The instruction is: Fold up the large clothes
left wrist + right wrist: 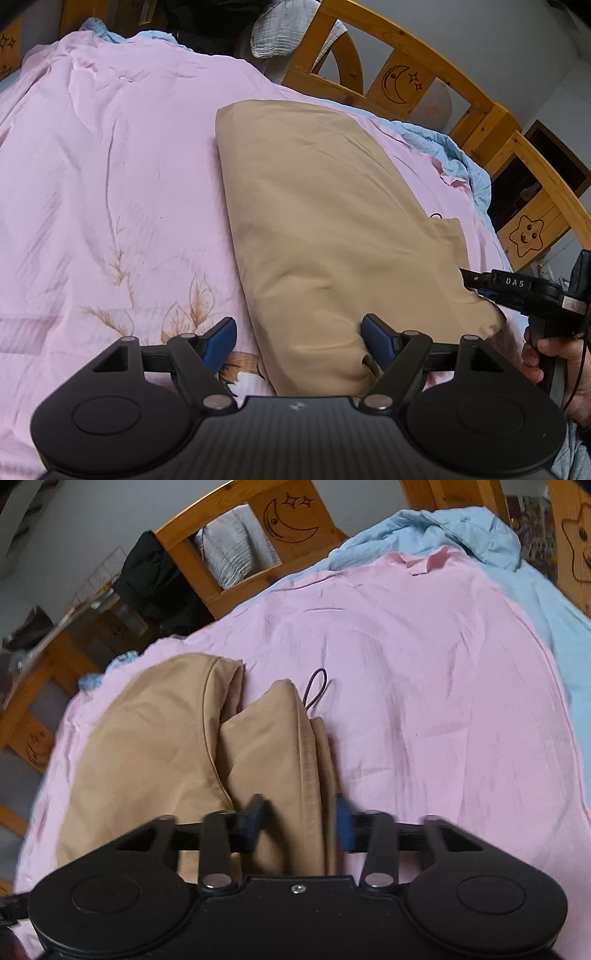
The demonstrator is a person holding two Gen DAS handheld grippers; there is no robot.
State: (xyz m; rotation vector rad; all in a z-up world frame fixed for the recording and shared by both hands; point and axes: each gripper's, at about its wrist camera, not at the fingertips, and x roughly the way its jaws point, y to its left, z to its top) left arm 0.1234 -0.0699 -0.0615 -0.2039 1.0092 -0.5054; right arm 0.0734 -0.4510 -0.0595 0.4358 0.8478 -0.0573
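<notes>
A tan garment (325,229) lies folded lengthwise on a pink sheet (110,184). My left gripper (299,336) is open, its blue pads straddling the garment's near left edge; the right pad touches the cloth. My right gripper (476,282) shows at the right edge of the left wrist view, at the garment's near right corner. In the right wrist view the right gripper (301,823) has its jaws partly apart around a thick folded edge of the tan garment (155,738), the cloth between the pads. A dark hanging loop (316,690) sticks out from the fold.
A wooden bed rail (424,74) with moon and star carvings runs along the far and right sides. A light blue sheet (498,542) lies under the pink one. A grey cloth (273,33) and dark items sit by the headboard. A hand (554,365) holds the right gripper.
</notes>
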